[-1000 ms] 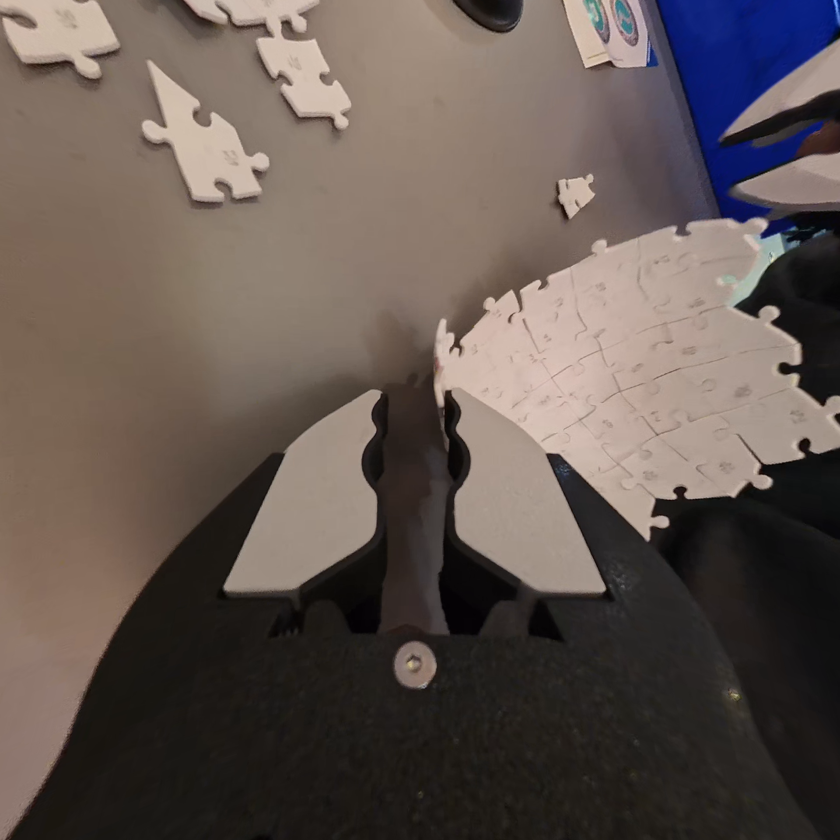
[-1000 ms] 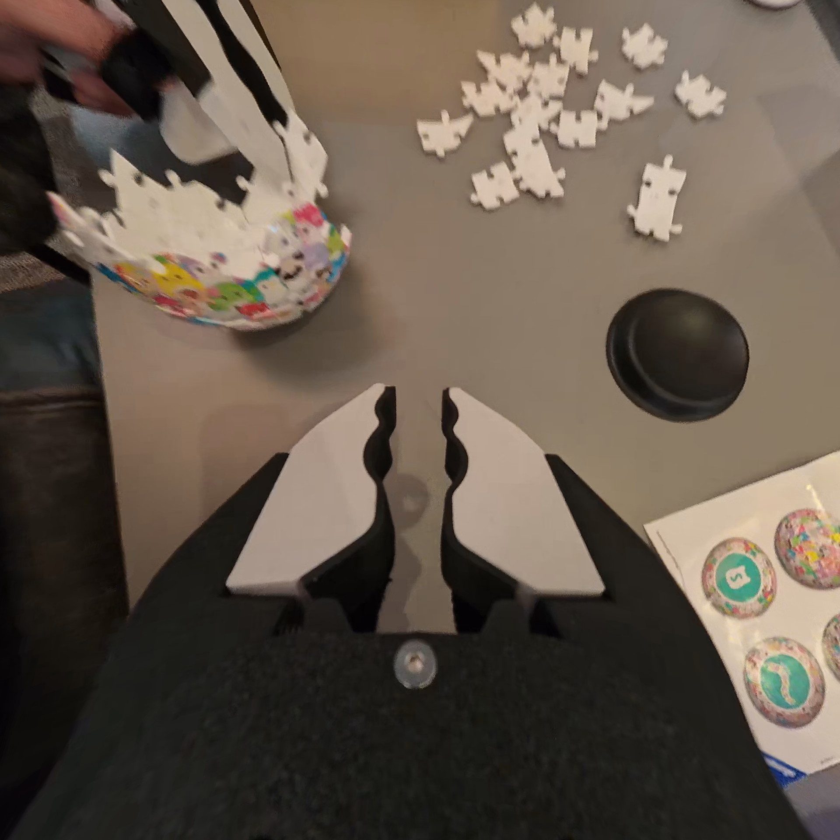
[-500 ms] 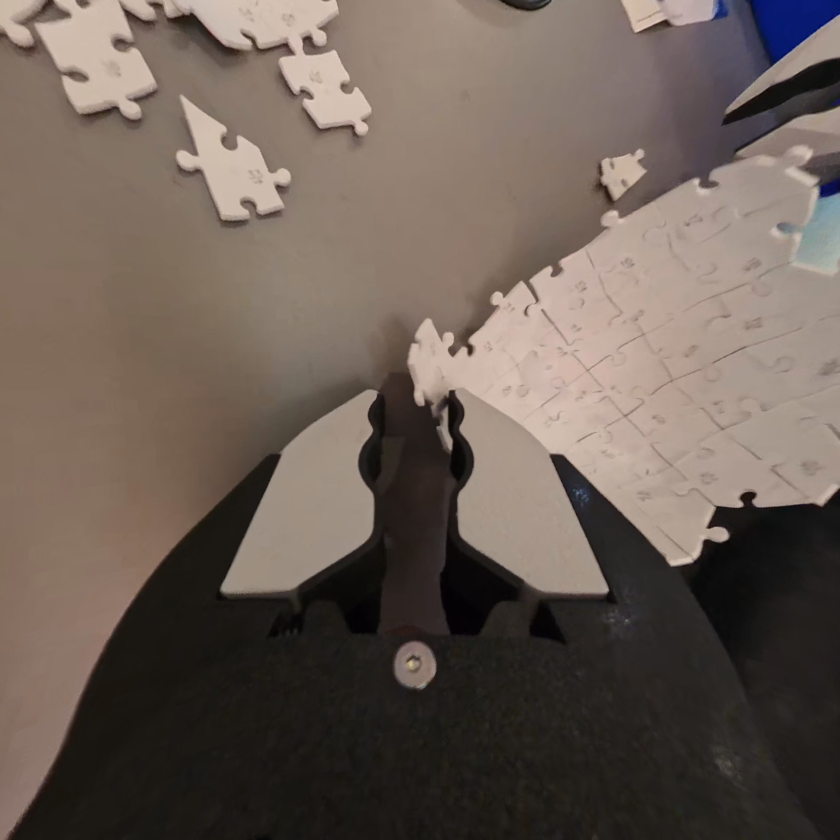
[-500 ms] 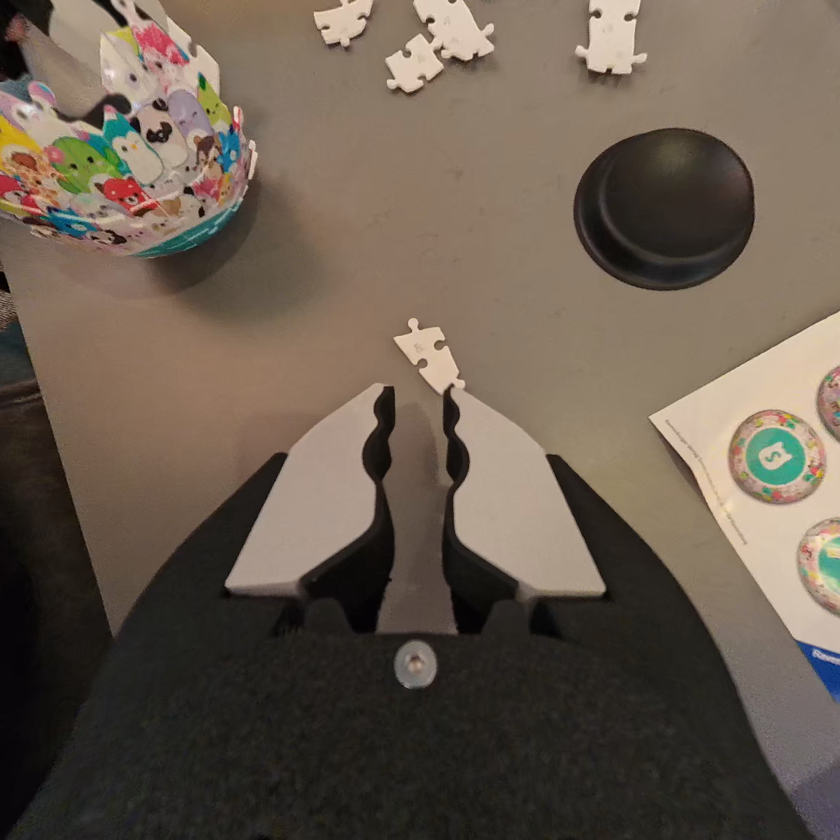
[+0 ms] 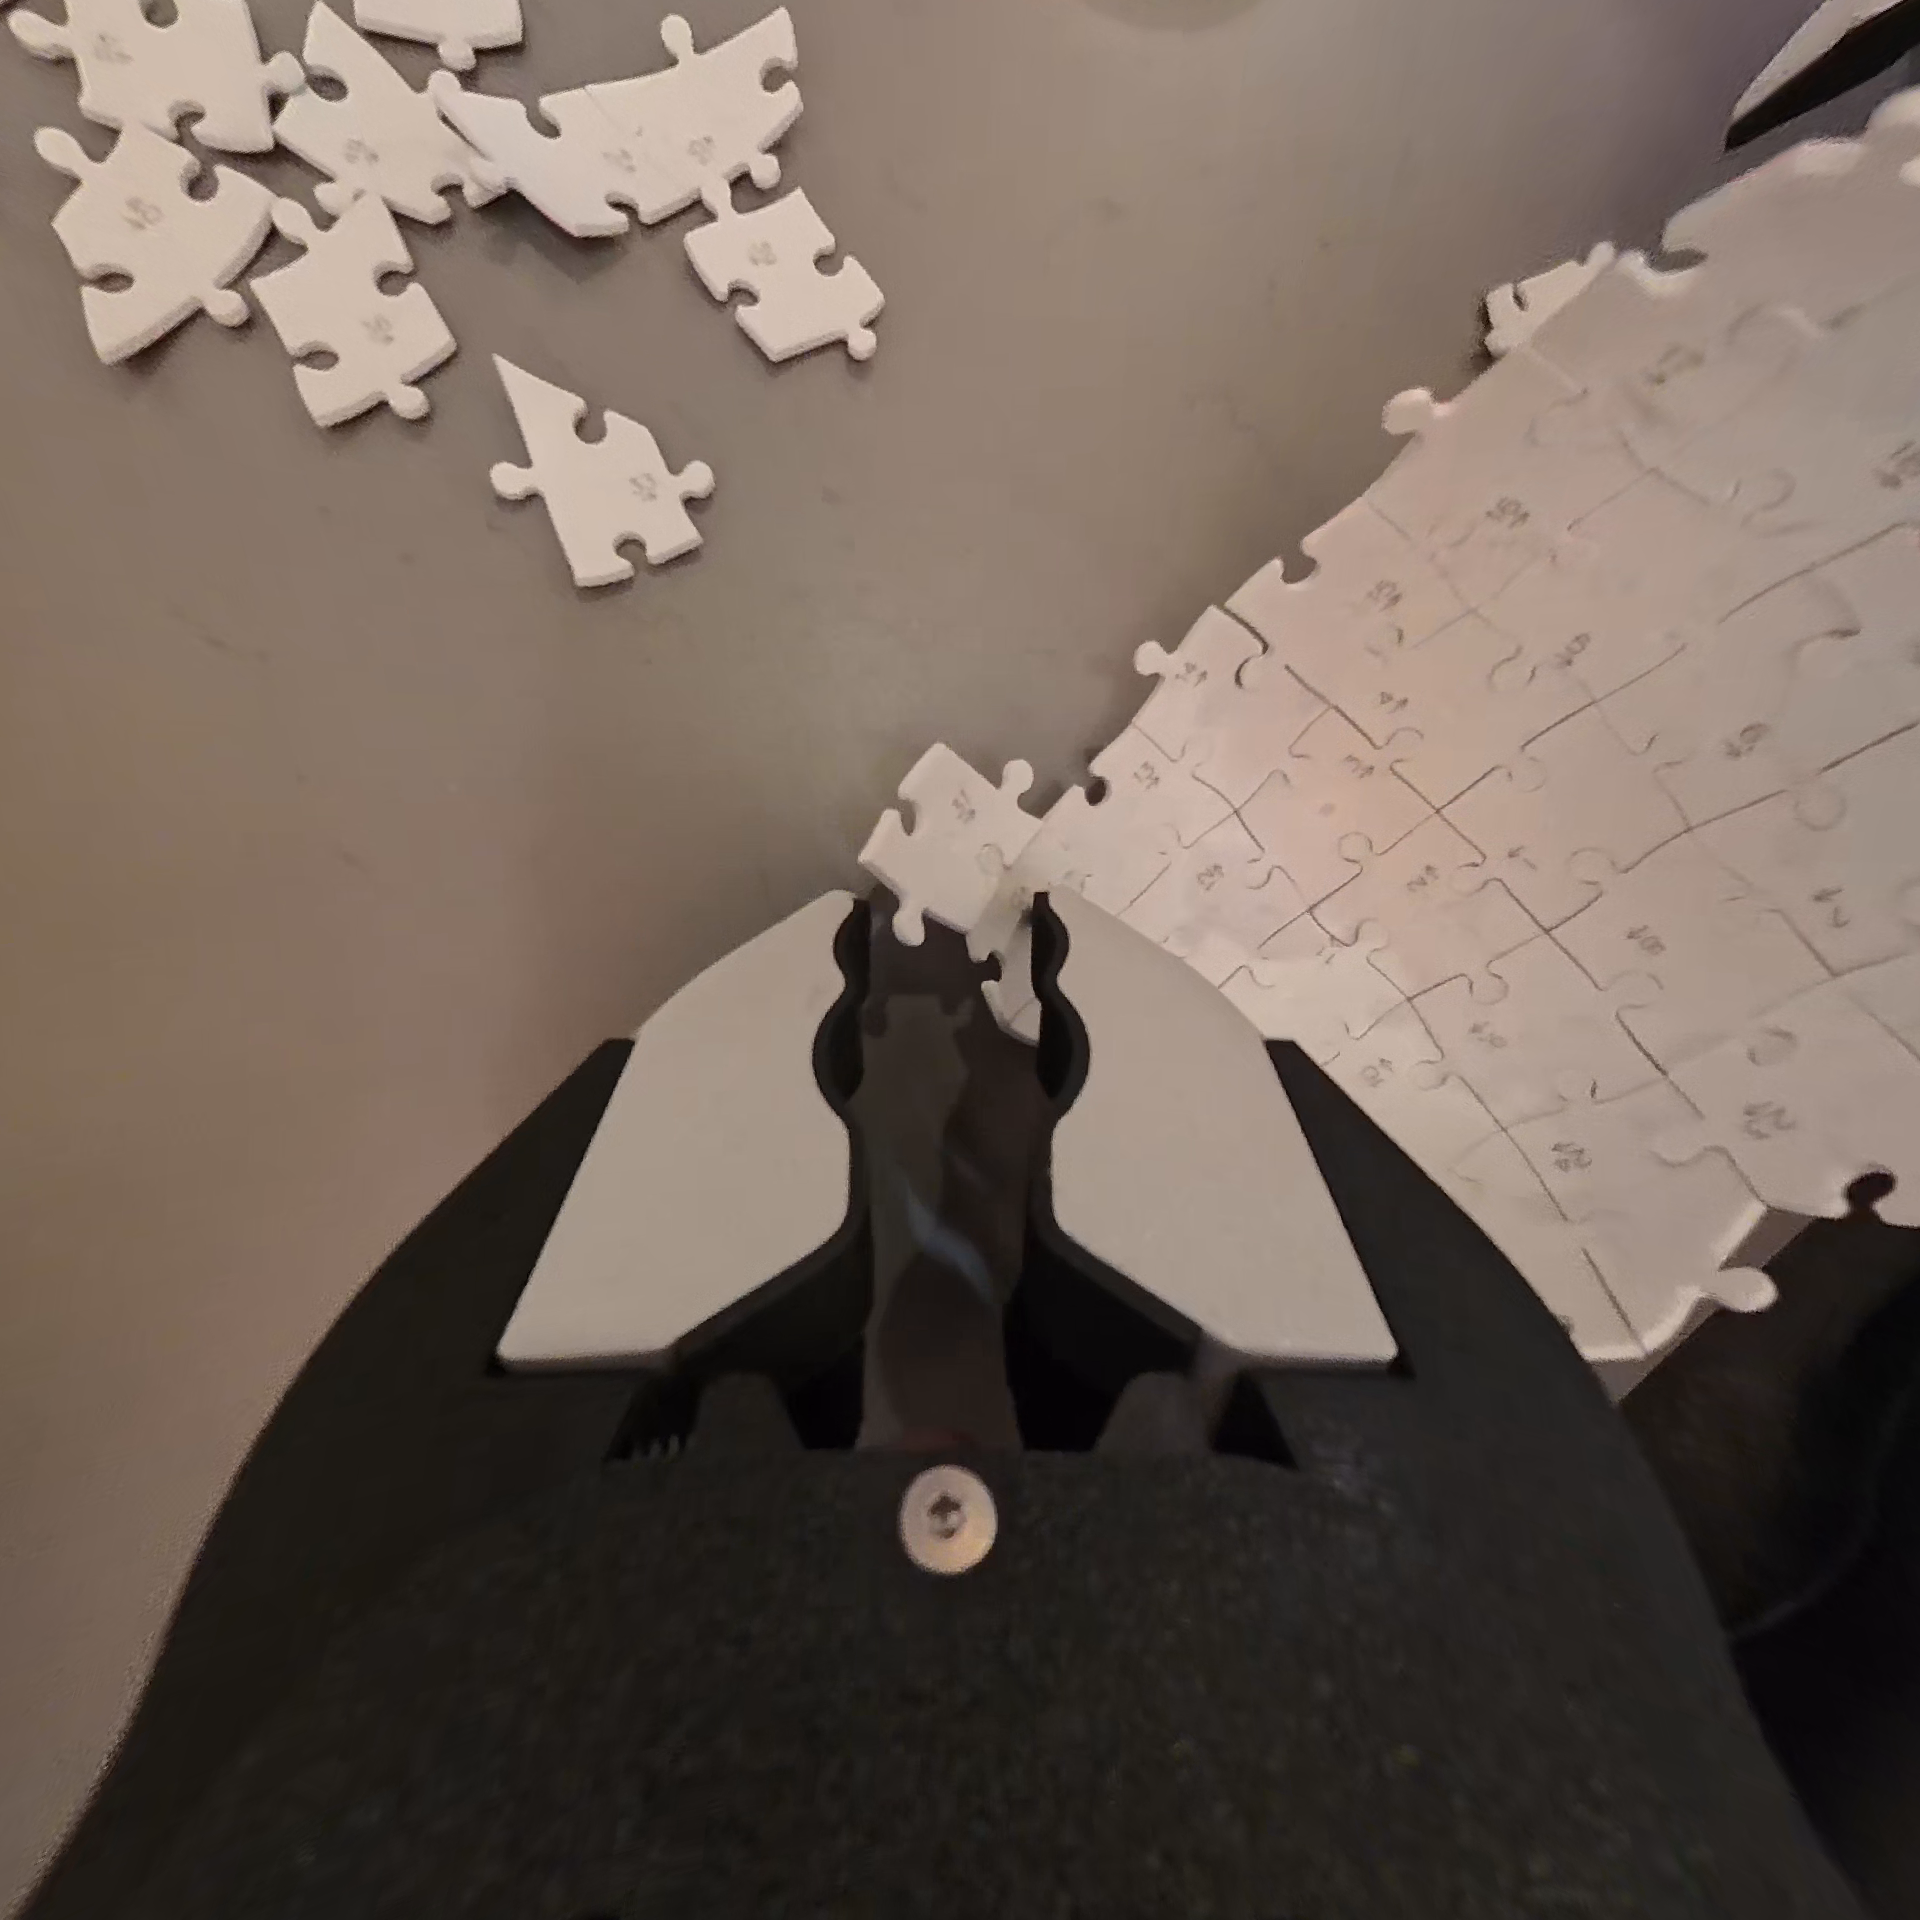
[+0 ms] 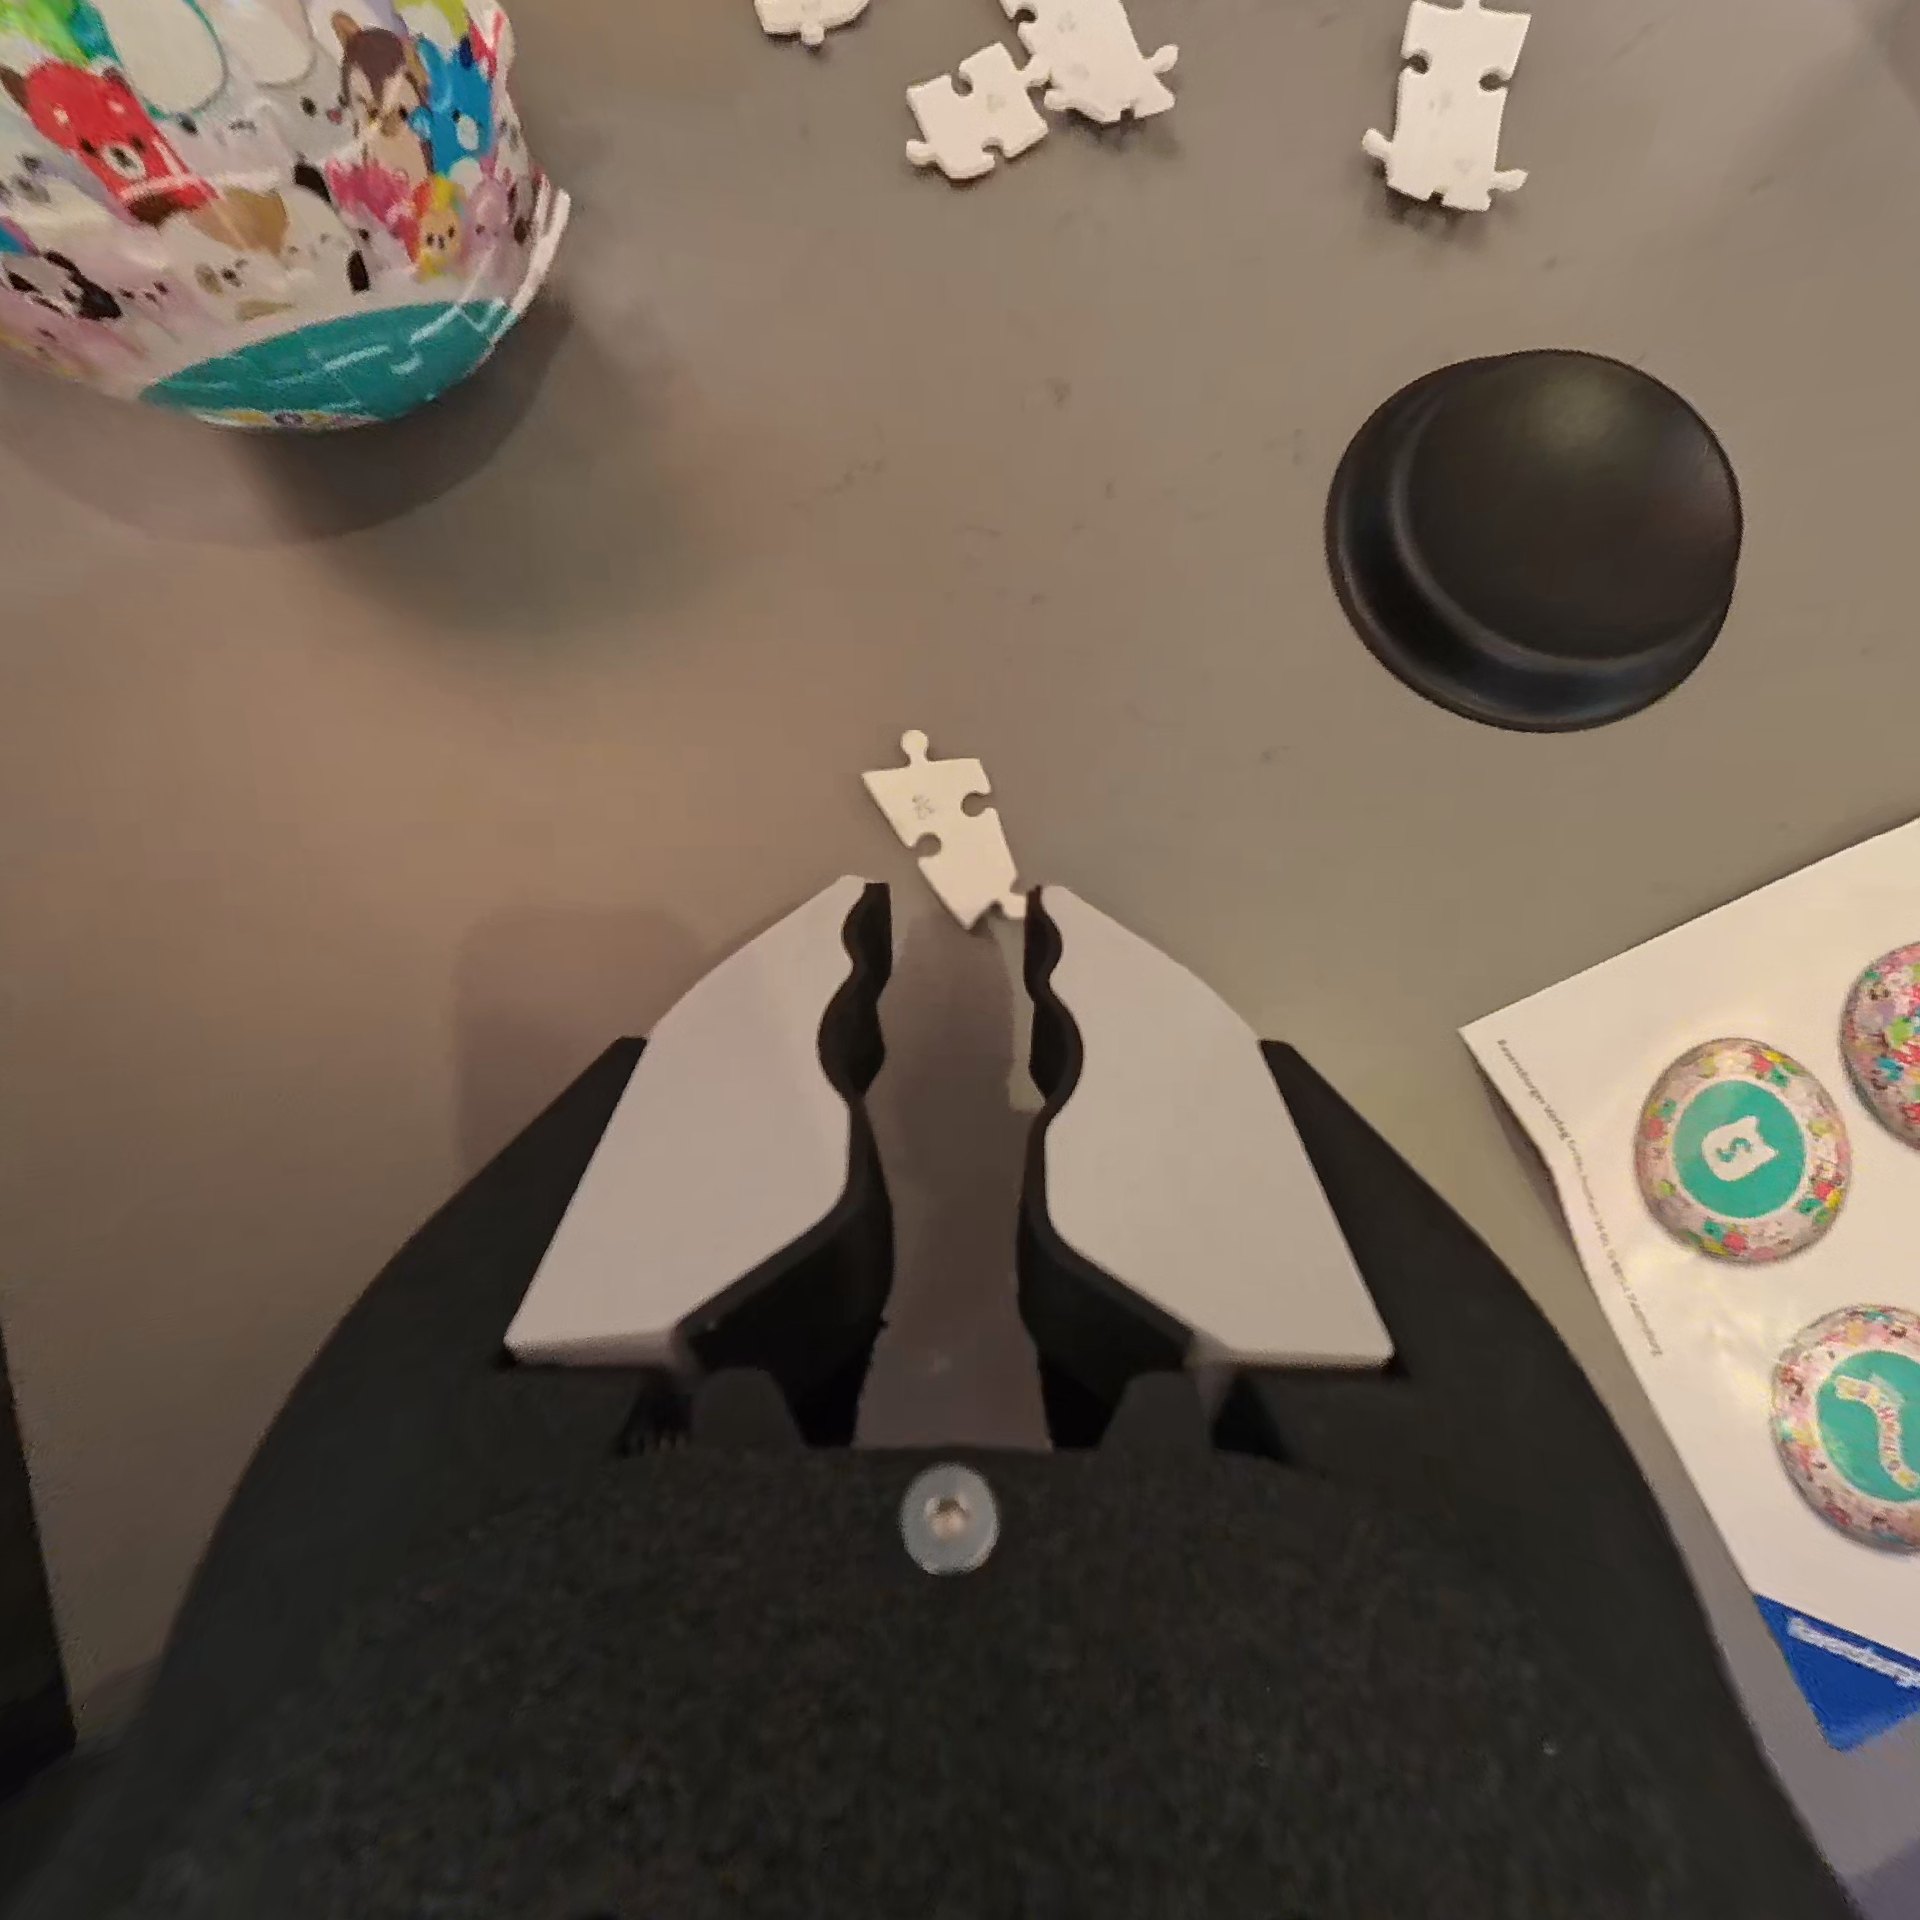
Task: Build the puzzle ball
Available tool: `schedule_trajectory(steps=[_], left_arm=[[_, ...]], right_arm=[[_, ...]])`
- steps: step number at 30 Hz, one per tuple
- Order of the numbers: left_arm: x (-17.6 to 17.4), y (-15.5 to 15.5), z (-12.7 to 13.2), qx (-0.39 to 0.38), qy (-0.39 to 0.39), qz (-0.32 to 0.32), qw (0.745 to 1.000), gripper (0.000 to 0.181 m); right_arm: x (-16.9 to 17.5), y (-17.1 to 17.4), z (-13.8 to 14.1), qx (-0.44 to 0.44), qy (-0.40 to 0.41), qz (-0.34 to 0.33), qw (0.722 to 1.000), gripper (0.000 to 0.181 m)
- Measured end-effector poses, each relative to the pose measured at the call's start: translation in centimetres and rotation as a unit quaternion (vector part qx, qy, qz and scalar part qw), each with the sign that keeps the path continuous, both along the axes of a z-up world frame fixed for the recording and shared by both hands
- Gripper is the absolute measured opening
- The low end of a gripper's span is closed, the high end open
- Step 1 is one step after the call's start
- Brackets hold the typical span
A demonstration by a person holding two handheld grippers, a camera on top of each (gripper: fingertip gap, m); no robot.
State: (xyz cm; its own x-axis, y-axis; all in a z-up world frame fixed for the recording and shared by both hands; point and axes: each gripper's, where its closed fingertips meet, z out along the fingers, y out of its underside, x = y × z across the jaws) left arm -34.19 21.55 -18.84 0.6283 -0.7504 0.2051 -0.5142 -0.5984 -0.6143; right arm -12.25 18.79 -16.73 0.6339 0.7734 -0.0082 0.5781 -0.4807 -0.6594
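Note:
The half-built puzzle ball shows its white numbered inside point(image 5: 1558, 831) in the left wrist view and its colourful cartoon outside point(image 6: 260, 208) at the top left of the right wrist view. My left gripper point(image 5: 945, 914) straddles the ball's rim, one finger inside and one outside, and is shut on it. A rim piece point(image 5: 940, 842) sticks up askew at the fingertips. My right gripper point(image 6: 956, 899) is open and empty, low over the grey table. A single white piece point(image 6: 940, 821) lies just ahead of it, touching the right fingertip point(image 6: 1039, 904).
Several loose white pieces point(image 5: 364, 187) lie ahead of the left gripper, with a pointed one point(image 5: 603, 488) nearest. More pieces point(image 6: 1039, 94) lie at the far edge. A black domed stand point(image 6: 1532, 535) sits at the right, and a printed sheet point(image 6: 1745, 1195) lies at the right edge. Some 25 centimetres of space lies between my two pairs of fingers.
The right gripper has moved down and forward to the single white piece, which now touches its fingertip. The left gripper has carried the ball towards the loose pieces.

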Motion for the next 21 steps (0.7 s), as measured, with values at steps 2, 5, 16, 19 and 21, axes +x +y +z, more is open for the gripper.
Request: schedule_trajectory(steps=[2, 5, 16, 19, 21], left_arm=[[0.0, 0.0, 0.0, -0.005, -0.005, 0.001, 1.000, 0.029], [0.0, 0.0, -0.1, -0.008, -0.006, 0.002, 1.000, 0.029], [0.1, 0.1, -0.1, -0.010, -0.007, -0.001, 1.000, 0.029], [0.1, 0.1, -0.1, -0.011, -0.009, -0.001, 1.000, 0.029], [0.1, 0.1, -0.1, -0.011, -0.009, -0.002, 1.000, 0.029]], right_arm=[[0.4, 0.2, 0.1, 0.004, 0.001, 0.006, 1.000, 0.024], [1.1, 0.6, -0.6, -0.001, -0.014, 0.009, 1.000, 0.024], [0.6, 1.3, -2.8, -0.028, -0.024, 0.072, 0.997, 0.005], [0.5, 1.5, -2.8, -0.028, -0.031, 0.085, 0.995, 0.000], [0.3, 1.7, -2.8, -0.023, -0.037, 0.092, 0.995, 0.000]])
